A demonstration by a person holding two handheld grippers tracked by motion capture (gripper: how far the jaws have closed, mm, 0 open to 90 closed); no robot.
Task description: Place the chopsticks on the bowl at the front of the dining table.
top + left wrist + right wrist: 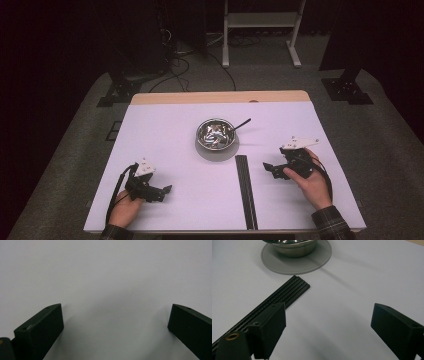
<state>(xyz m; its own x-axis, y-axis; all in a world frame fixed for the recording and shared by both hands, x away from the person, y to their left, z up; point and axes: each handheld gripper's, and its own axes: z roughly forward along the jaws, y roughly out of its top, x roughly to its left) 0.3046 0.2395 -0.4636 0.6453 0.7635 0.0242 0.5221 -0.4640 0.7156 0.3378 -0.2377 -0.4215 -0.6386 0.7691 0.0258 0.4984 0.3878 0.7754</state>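
A steel bowl (216, 134) with a dark spoon handle (241, 124) leaning out of it sits on a grey round mat (216, 151) at the table's middle. The bowl (294, 246) and mat (312, 261) lie ahead of my right gripper (328, 322), which is open and empty. A black ribbed strip (246, 190) runs toward the front edge; this strip (274, 300) passes by the right gripper's left jaw. In the high view my right gripper (272, 170) rests right of the strip. My left gripper (162, 192), near the front left, is open over bare table (112, 277).
The white table top (165, 130) has a wooden band (220, 97) along its far edge. Beyond it stand black stands (117, 90), cables on the grey floor and a white frame (260, 30).
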